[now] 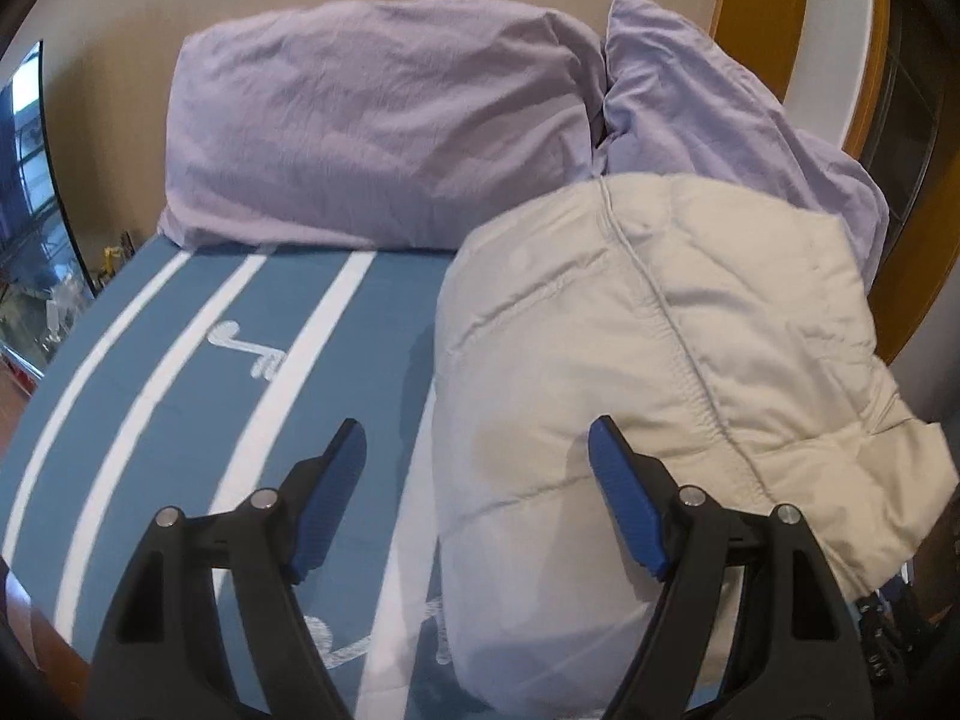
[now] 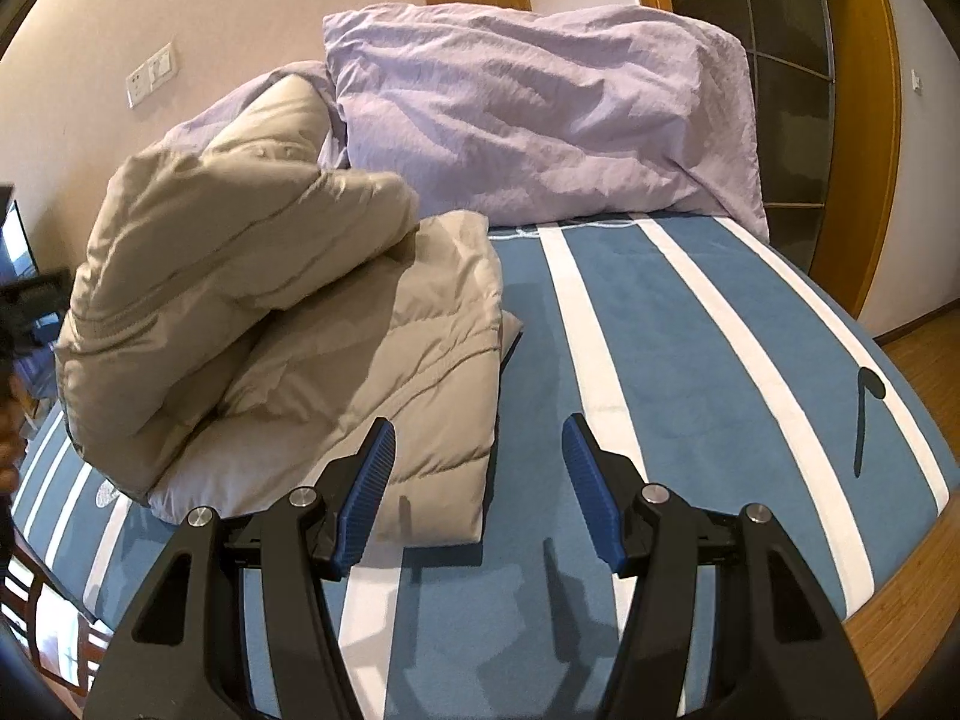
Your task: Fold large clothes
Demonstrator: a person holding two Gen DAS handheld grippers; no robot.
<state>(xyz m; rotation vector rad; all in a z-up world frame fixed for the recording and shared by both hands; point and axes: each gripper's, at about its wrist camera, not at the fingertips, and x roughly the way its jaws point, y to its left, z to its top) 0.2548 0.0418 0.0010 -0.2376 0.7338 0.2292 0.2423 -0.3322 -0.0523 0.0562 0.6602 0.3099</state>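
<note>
On the striped bed (image 2: 690, 360), one folded beige jacket (image 2: 288, 324), two pillows (image 1: 378, 126); both grippers (image 1: 477, 450) (image 2: 480, 444) released.

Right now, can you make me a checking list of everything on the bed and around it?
Surface: blue bedspread with white stripes, smooth.
Job's things: beige puffy jacket lying bunched and partly folded on the bed, its top leaning on a pillow.
Clutter: two lilac pillows at the head.
Grippers: left gripper open, holding nothing; right gripper open beside the jacket's edge, holding nothing.
Cables: nothing seen.
Surroundings: beige wall, wall switch, wooden door frame, wood floor.
</note>
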